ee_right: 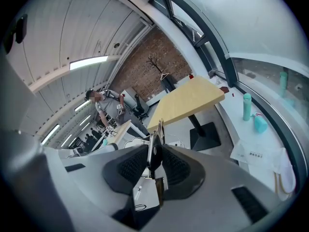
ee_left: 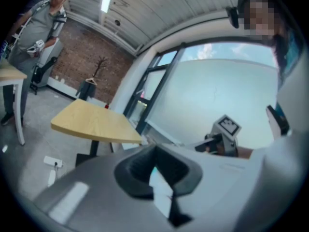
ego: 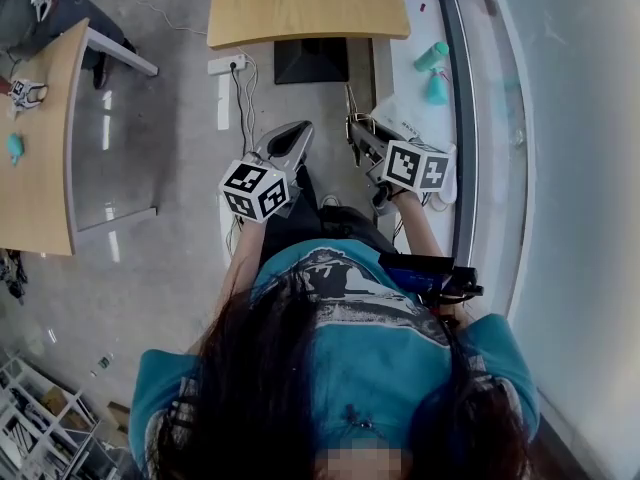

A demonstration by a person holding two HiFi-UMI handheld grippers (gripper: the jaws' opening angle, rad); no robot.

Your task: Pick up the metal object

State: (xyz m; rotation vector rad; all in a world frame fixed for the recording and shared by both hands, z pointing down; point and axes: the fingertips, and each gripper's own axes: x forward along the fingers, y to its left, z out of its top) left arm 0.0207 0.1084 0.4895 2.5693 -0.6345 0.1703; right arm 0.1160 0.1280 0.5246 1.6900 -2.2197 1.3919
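Already up | right hand-held gripper (ee_right: 153, 162) clamped on thin metal object (ee_right: 155, 151), clear of any tabletop | left hand-held gripper (ee_left: 155, 154) closed, empty | pickup appears done

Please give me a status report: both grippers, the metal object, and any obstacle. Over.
Right gripper shut on thin flat metal object with black part, held up. Left gripper shut, empty. Nothing in the way.
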